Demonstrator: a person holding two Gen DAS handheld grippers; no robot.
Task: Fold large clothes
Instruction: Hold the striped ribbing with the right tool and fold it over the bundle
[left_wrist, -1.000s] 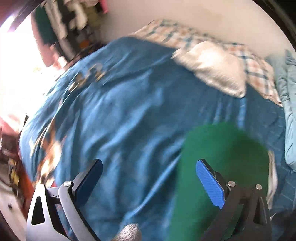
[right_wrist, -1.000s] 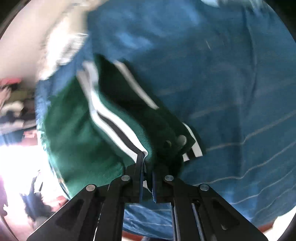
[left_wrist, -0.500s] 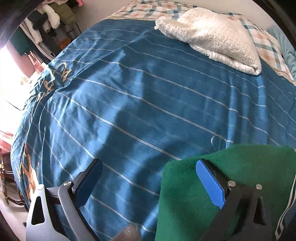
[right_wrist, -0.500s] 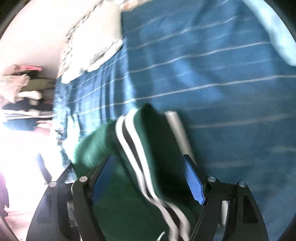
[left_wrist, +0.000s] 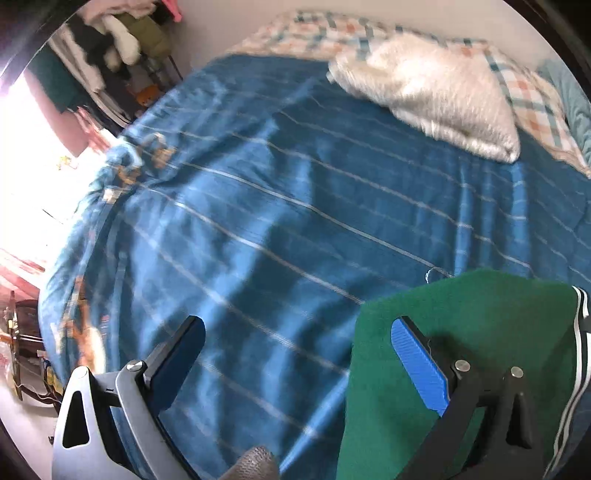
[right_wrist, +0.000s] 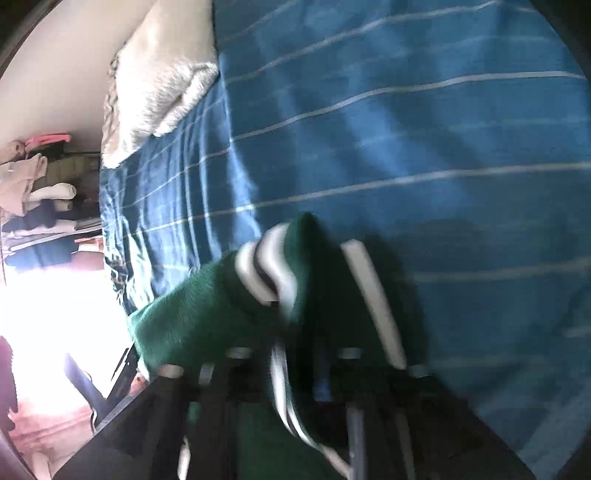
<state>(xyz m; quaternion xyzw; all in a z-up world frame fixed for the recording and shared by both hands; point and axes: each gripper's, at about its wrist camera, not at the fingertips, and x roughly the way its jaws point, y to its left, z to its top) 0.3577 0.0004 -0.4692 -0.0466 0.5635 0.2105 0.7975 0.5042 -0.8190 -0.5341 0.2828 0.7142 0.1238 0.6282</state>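
A dark green garment (left_wrist: 469, 332) with white and black striped trim lies on the blue striped bedspread (left_wrist: 295, 206), low on the right in the left wrist view. My left gripper (left_wrist: 299, 347) is open above the bed, its right pad (left_wrist: 417, 362) over the garment's left edge and nothing between the fingers. In the blurred right wrist view the garment (right_wrist: 207, 317) is bunched up, with its striped hem (right_wrist: 269, 273) running between the jaws of my right gripper (right_wrist: 291, 369). Those jaws are closing and still stand apart around the cloth.
A white fluffy blanket (left_wrist: 424, 92) lies folded at the head of the bed on a checked pillow (left_wrist: 325, 37). Shelves of clothes (left_wrist: 122, 48) stand beyond the bed's left side. A bright window glare (right_wrist: 59, 306) hides the floor.
The right gripper was shut on the garment's striped edge, then let go and opened wide; now its jaws are narrower again. The garment has dropped onto the bed. The left gripper stayed open and sank.
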